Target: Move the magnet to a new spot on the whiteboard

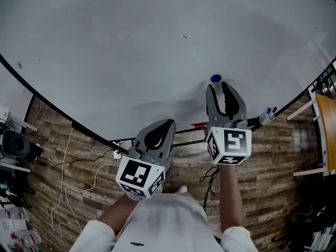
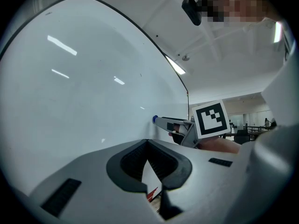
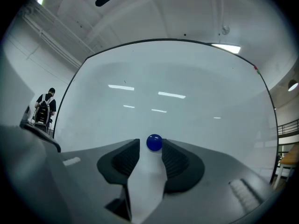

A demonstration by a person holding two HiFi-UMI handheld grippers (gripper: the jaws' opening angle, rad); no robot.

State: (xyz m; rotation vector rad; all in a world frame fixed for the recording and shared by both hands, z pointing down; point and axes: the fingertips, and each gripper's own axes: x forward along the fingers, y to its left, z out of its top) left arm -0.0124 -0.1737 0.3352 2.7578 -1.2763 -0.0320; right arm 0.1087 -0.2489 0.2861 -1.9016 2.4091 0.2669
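The whiteboard (image 1: 131, 51) fills the upper part of the head view. A small round blue magnet (image 1: 216, 79) sticks to it near its lower edge, and also shows as the magnet (image 3: 153, 143) in the right gripper view. My right gripper (image 1: 218, 85) is at the board with its jaws on either side of the magnet, open, with a thin gap at the left pad. My left gripper (image 1: 167, 123) hangs lower and to the left, off the board, shut with nothing in it. From the left gripper view, the right gripper (image 2: 161, 122) touches the board with the magnet (image 2: 154, 119) at its tip.
A black frame edge (image 1: 63, 117) runs along the board's bottom, with a red object (image 1: 198, 125) and a marker (image 1: 268, 113) on it. Below are a wood floor, white cables (image 1: 68, 182) and equipment (image 1: 16, 146) at the left. A wooden desk (image 1: 325, 119) stands at the right.
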